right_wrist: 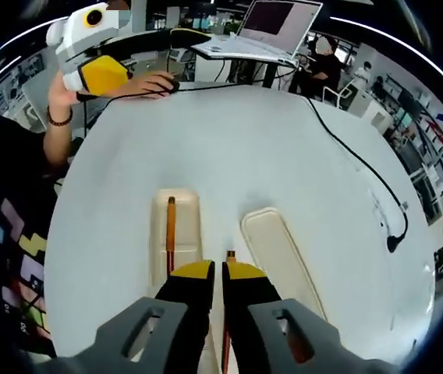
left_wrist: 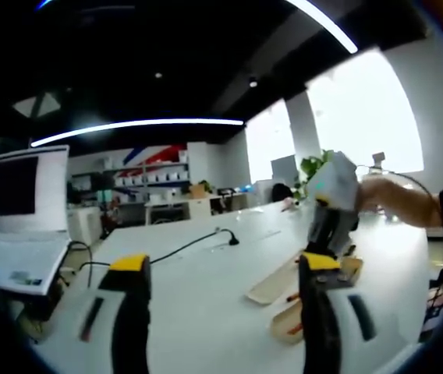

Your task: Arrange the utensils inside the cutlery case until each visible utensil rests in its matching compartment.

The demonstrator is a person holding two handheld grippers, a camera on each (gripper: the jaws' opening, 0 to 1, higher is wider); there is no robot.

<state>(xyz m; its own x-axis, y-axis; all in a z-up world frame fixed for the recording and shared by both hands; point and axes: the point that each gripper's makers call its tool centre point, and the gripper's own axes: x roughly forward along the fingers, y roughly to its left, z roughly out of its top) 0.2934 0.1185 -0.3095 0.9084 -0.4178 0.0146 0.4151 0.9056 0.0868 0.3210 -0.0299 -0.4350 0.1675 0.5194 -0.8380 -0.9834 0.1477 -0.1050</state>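
Right gripper view first: right gripper (right_wrist: 222, 274) pressed together on a thin orange-tipped utensil (right_wrist: 228, 312), likely a chopstick, whose tip peeks out just beyond the yellow pads and whose shaft runs back between the jaws. Directly ahead, two cream pieces of the cutlery case on the white table (right_wrist: 229, 132): tray half (right_wrist: 182, 226) to the left of the jaws, already carrying a second orange utensil (right_wrist: 170, 234) lengthwise, and lid half (right_wrist: 280, 249) to the right, bare inside. Farther off, a black cable (right_wrist: 346, 148) and a laptop (right_wrist: 264, 31).

Left gripper view: left gripper (left_wrist: 225, 269) spread wide, nothing between the yellow tips, raised well above the table with the case pieces (left_wrist: 284, 284) beyond its right jaw.

Best handling, as a judgement: swing the held stick left, line it parallel with its mate, lower until the tip seats in the tray, then release; keep the free gripper clear of both halves.

Hard to make out: compartment dividers inside the tray, whether the pinched piece is truly a chopstick, and any further utensils, since the near ends of both halves sit behind the jaws.
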